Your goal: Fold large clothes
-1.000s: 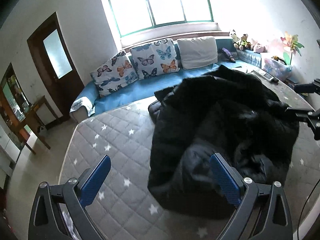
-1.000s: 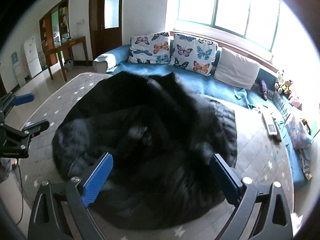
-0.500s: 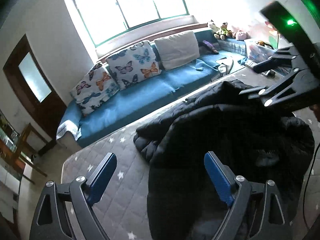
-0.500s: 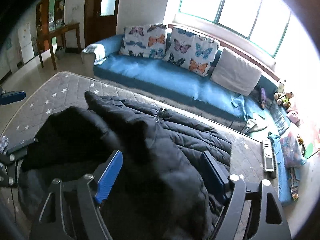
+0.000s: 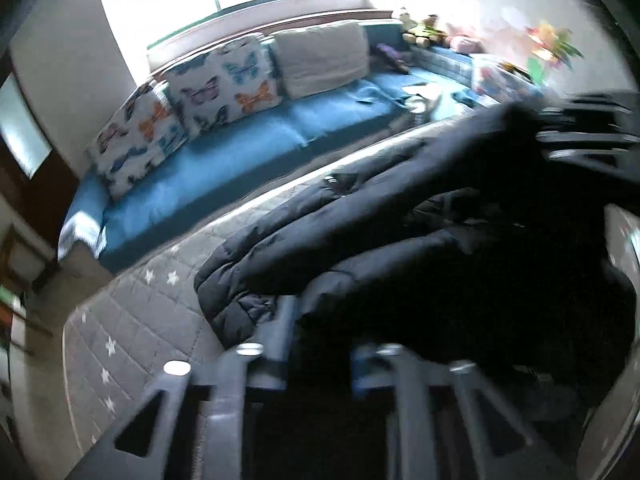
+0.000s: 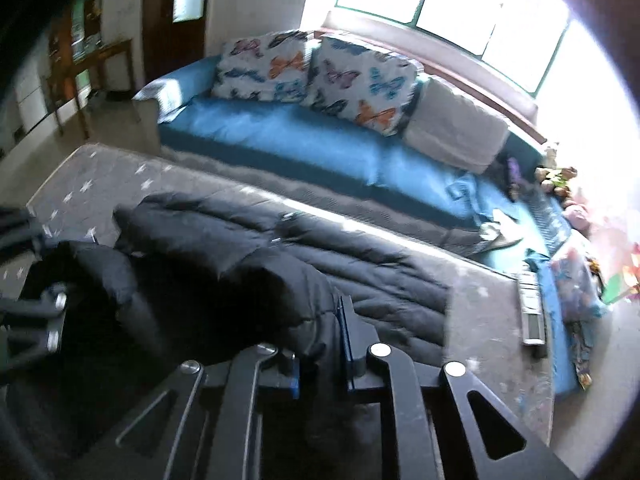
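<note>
A large black puffer jacket (image 5: 360, 216) lies on a grey star-patterned quilted mat (image 5: 136, 320). It also shows in the right wrist view (image 6: 360, 264). My left gripper (image 5: 320, 328) is shut on a fold of the jacket near its front edge. My right gripper (image 6: 320, 344) is shut on another fold of the jacket. The right gripper shows blurred at the right of the left wrist view (image 5: 584, 136). The left gripper shows at the left edge of the right wrist view (image 6: 36, 312). Both views are motion-blurred.
A blue sofa (image 6: 304, 144) with butterfly cushions (image 6: 360, 84) and a white cushion (image 6: 456, 136) runs behind the mat. Remote controls (image 6: 532, 312) lie on the mat's right side. Stuffed toys (image 5: 424, 28) sit at the sofa's far end. A wooden door (image 6: 176, 20) and table stand at left.
Both grippers have closed from open onto folds of the jacket. The jacket is now stretched out longer and flatter across the mat, and both cameras have dropped lower.
</note>
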